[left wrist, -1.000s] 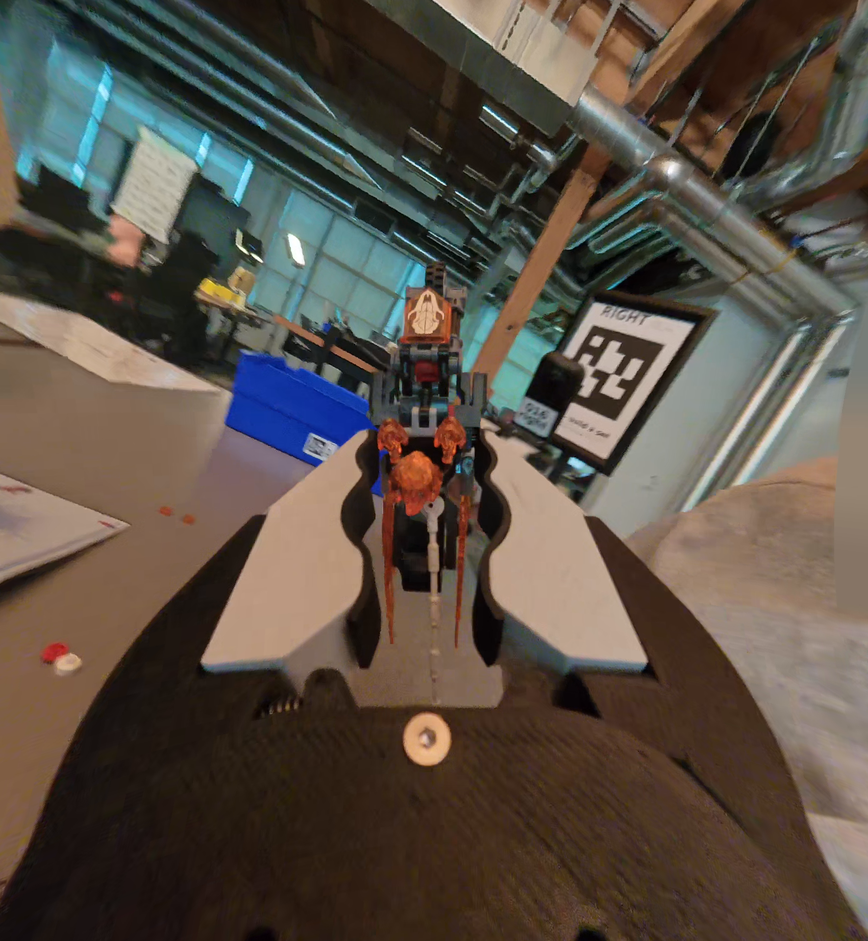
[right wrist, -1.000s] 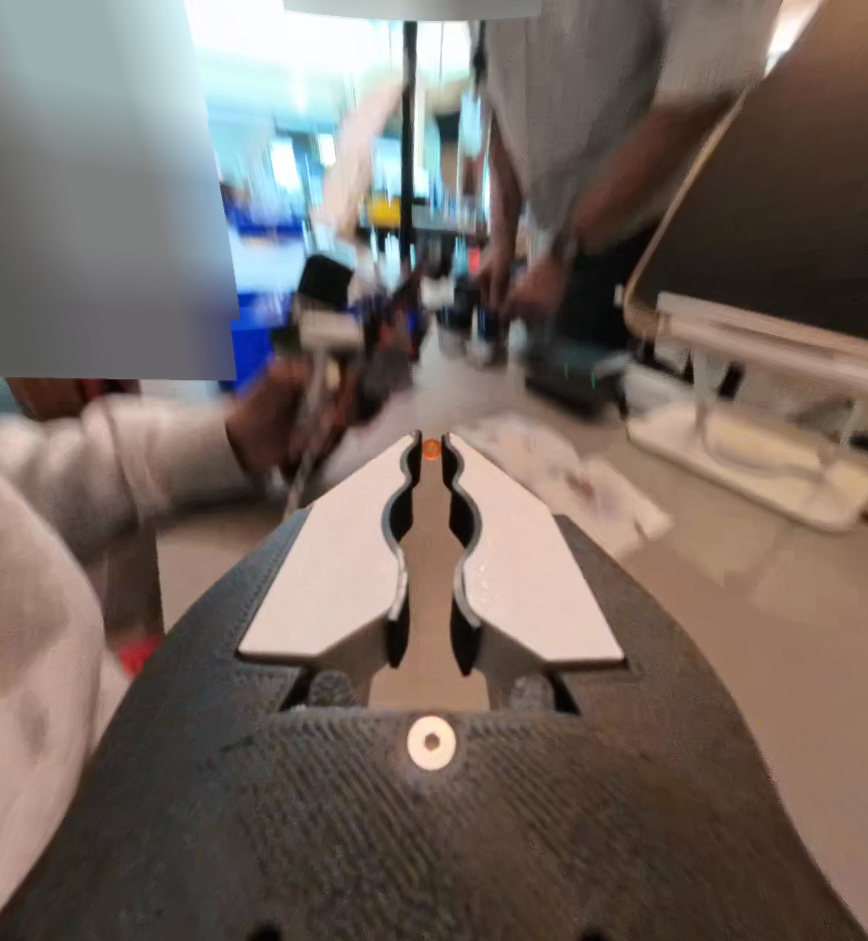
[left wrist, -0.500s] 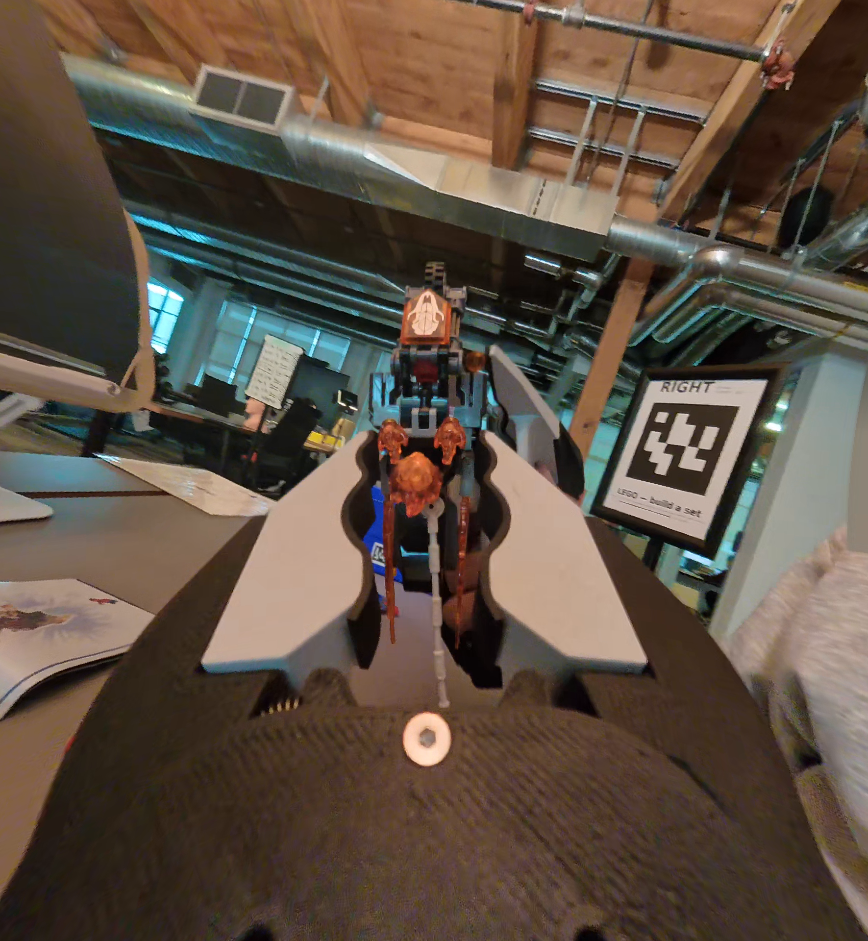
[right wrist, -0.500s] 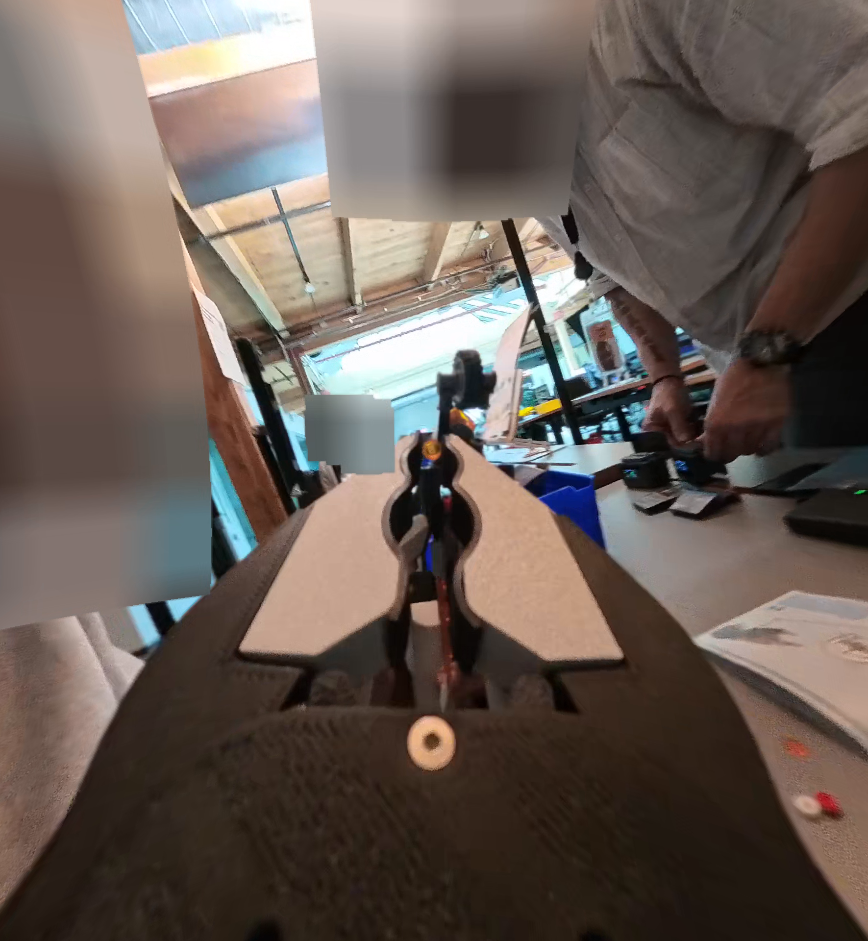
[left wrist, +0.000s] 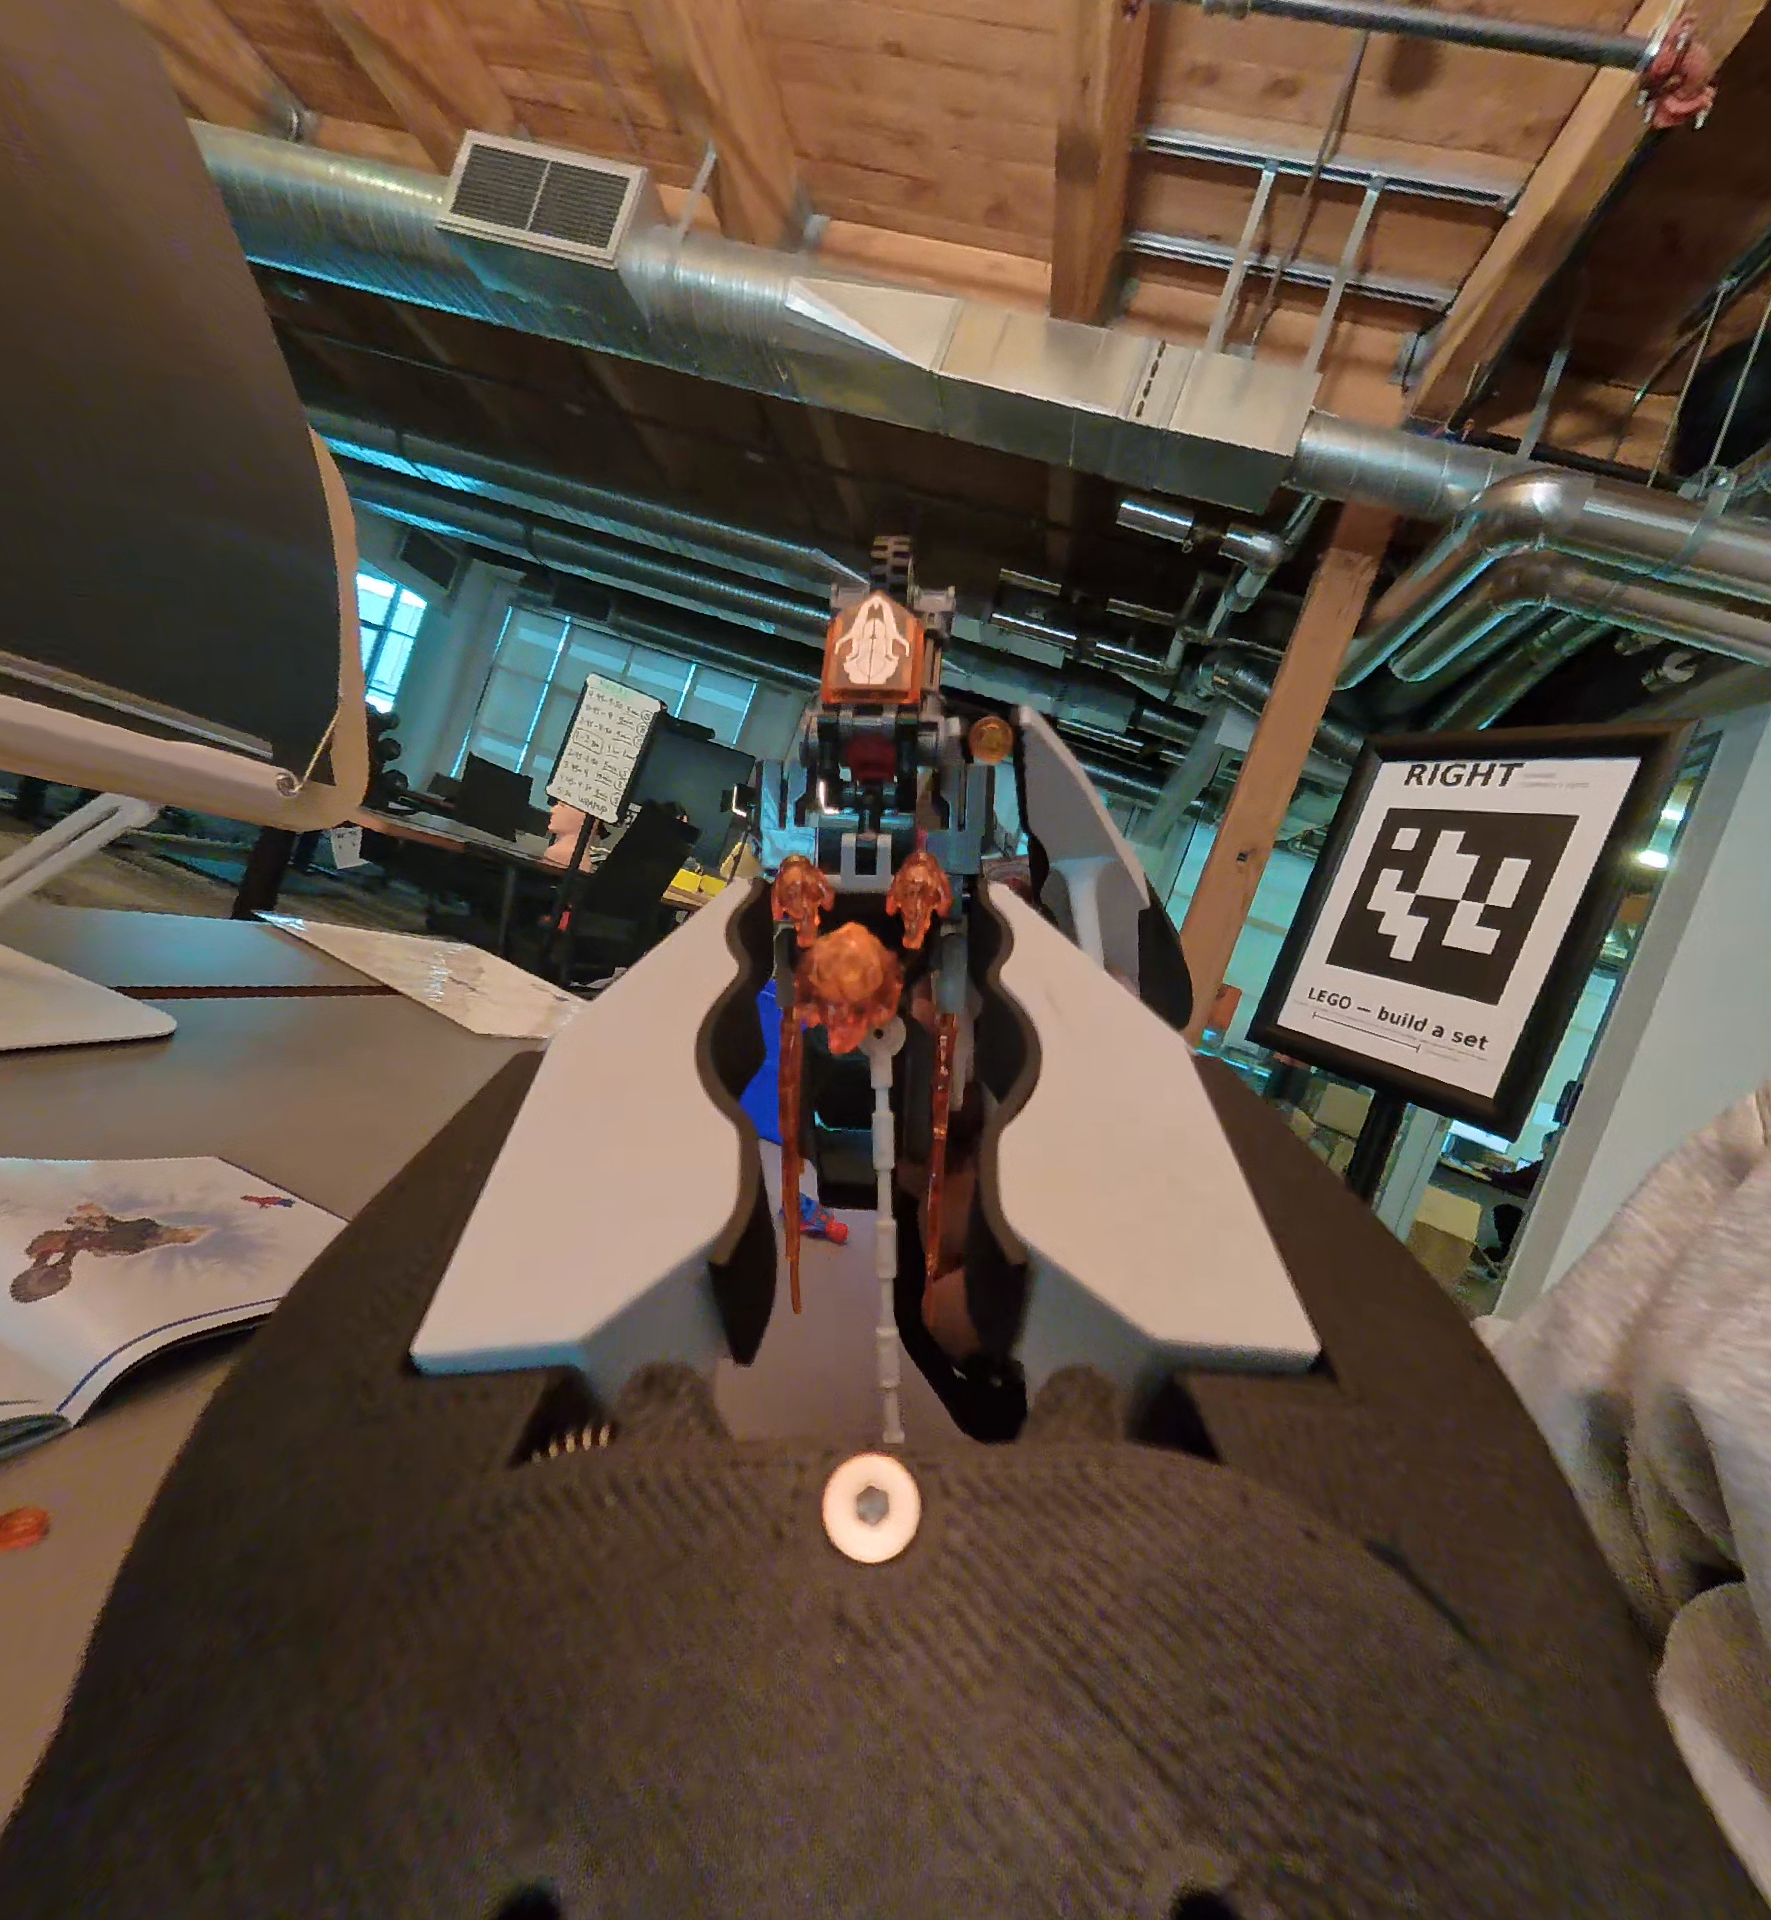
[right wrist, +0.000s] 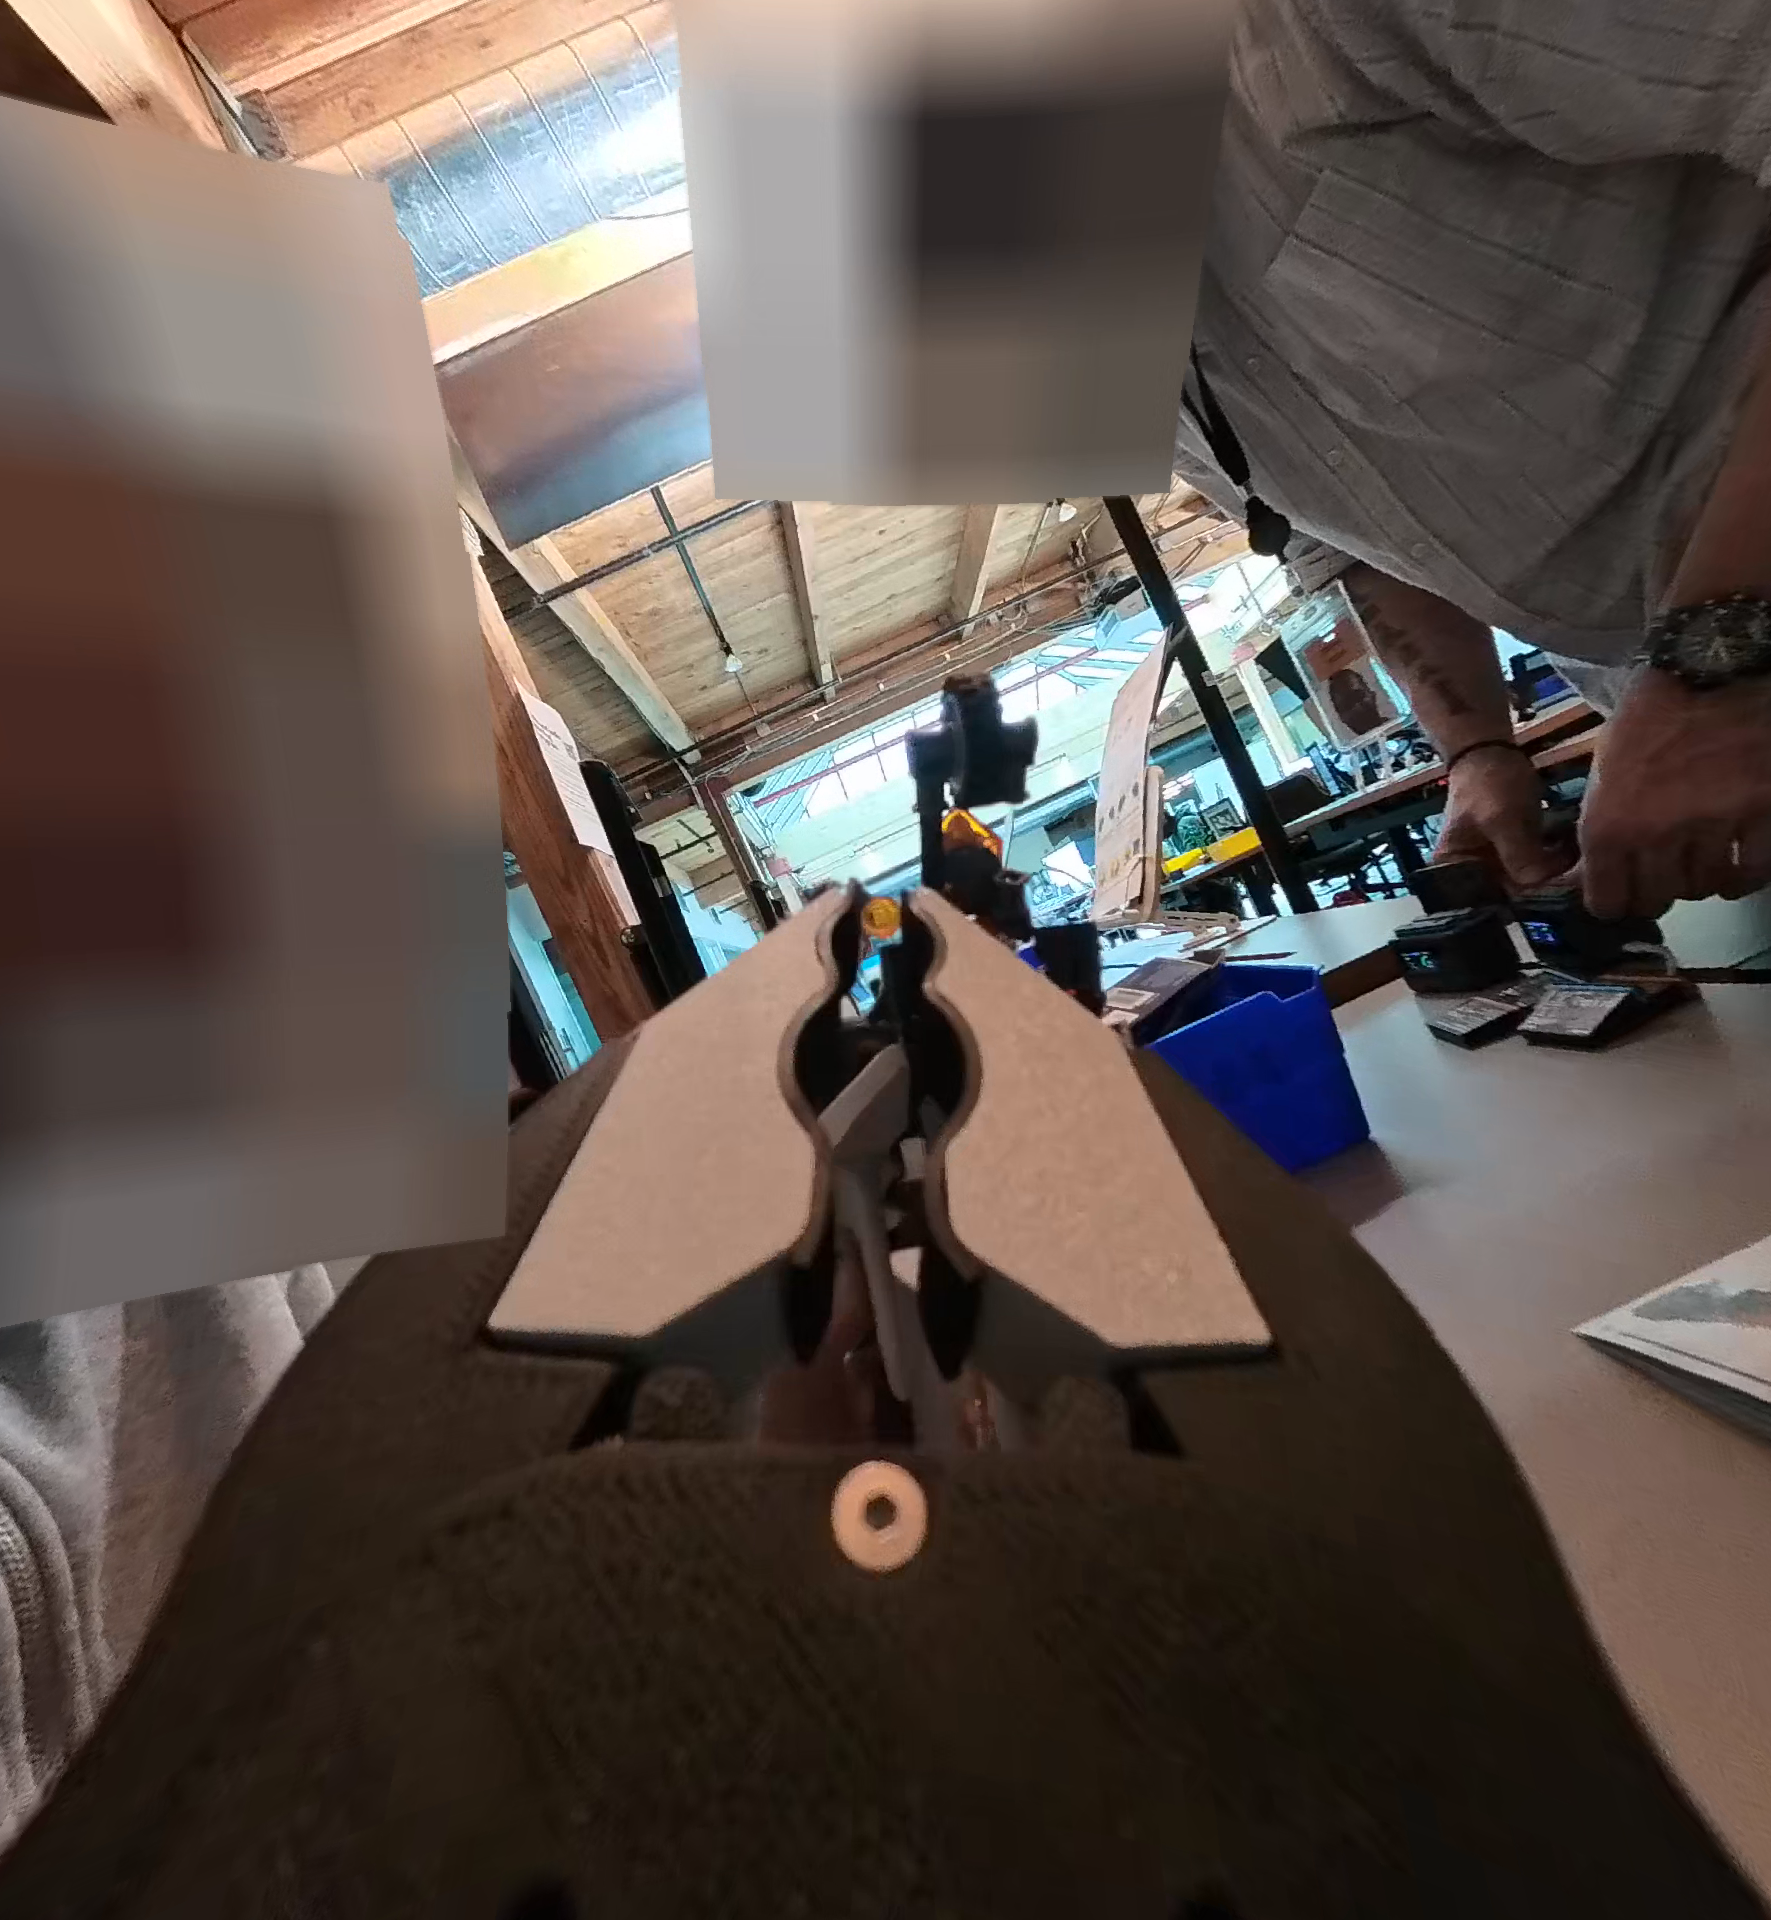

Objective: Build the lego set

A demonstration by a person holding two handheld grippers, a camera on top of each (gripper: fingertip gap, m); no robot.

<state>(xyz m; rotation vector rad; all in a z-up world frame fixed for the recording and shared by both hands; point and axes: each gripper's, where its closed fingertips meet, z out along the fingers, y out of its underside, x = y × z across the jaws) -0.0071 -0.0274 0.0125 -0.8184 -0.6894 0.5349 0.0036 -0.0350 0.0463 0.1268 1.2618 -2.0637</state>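
Observation:
My left gripper (left wrist: 865,904) is shut on a grey and black lego model (left wrist: 876,665) with clear orange skulls, orange blades and a white chain, and holds it up in the air. My right gripper (right wrist: 881,906) is shut on a small round orange stud (right wrist: 881,916) at its tips. In the left wrist view that stud (left wrist: 990,736) sits against the model's upper right side, with the right gripper's grey fingers (left wrist: 1078,831) behind it. In the right wrist view the model (right wrist: 969,748) rises just beyond the fingertips.
An open instruction booklet (left wrist: 81,1268) lies on the grey table (left wrist: 237,1049), with a loose orange stud (left wrist: 19,1527) near it. A blue bin (right wrist: 1255,1060) and black devices (right wrist: 1463,945) stand farther off, where a standing person's hands (right wrist: 1681,790) work. A framed marker sign (left wrist: 1452,914) stands at the right. My left and right fingertips are right by each other.
Both grippers have lifted and tilted up from the table. The right gripper has brought its orange stud up to the model's upper right side.

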